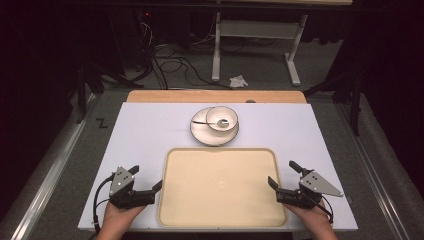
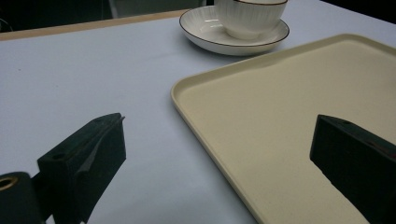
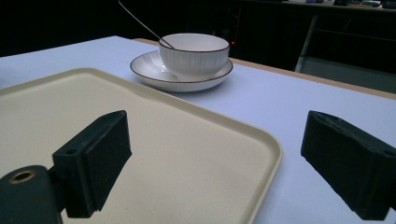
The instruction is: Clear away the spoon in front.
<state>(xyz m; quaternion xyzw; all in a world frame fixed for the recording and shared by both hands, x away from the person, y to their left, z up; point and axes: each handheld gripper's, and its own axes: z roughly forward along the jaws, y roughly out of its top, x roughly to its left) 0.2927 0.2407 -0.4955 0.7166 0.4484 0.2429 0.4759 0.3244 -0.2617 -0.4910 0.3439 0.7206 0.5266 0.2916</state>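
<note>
White table (image 1: pixel 145 135): spoon (image 1: pixel 210 122) bowl-end hidden inside bowl (image 1: pixel 222 119).

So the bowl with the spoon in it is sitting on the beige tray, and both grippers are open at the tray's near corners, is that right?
Not quite. The bowl with the spoon sits on a white plate beyond the beige tray, not on the tray, as the high view shows. The rest holds: the left gripper and right gripper are both open at the tray's near corners.

- The tray (image 1: pixel 222 187) is set at the table's (image 1: pixel 145 130) near edge, between the left gripper (image 1: pixel 148 181) and the right gripper (image 1: pixel 283 176).
- The plate (image 1: pixel 202 131) is placed just beyond the tray.
- The bowl (image 1: pixel 221 119), with the spoon (image 1: pixel 212 122) in it, is carried on the plate.
</note>
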